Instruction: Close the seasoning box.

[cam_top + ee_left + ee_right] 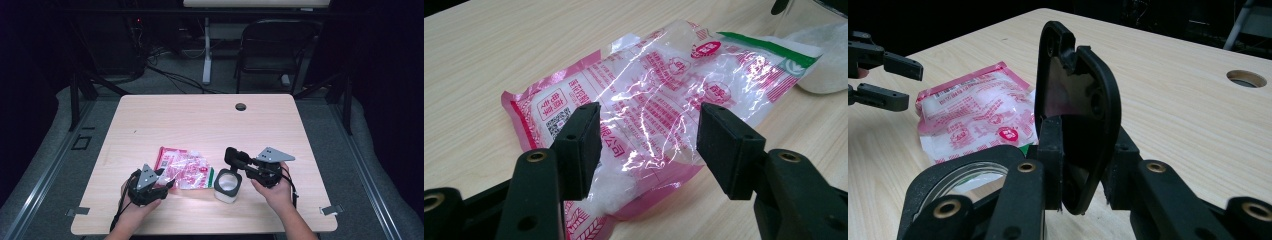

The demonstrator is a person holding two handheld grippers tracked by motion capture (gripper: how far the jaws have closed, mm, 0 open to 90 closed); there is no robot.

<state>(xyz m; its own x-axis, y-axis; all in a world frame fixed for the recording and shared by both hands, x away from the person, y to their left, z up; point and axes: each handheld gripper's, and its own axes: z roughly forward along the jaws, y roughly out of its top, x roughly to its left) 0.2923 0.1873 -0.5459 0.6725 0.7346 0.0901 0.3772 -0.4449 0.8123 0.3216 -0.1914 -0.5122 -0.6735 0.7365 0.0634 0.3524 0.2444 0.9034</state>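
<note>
- Right hand-held gripper (1083, 165) is clamped on a black lid (1079, 105), holding it up on edge, right above the open jar (228, 186).
- Left hand-held gripper (649, 145) has its jaws spread wide with nothing between them, hovering just short of the pink plastic bag (659, 100).
- The bag lies flat on the counter (200, 120), between both grippers, its green end next to the jar.

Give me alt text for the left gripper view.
The left hand-held gripper is open, its two black jaws either side of a crinkled pink and clear plastic bag of white grains lying on the wooden table. A container of white powder sits beyond the bag's green-edged end.
</note>
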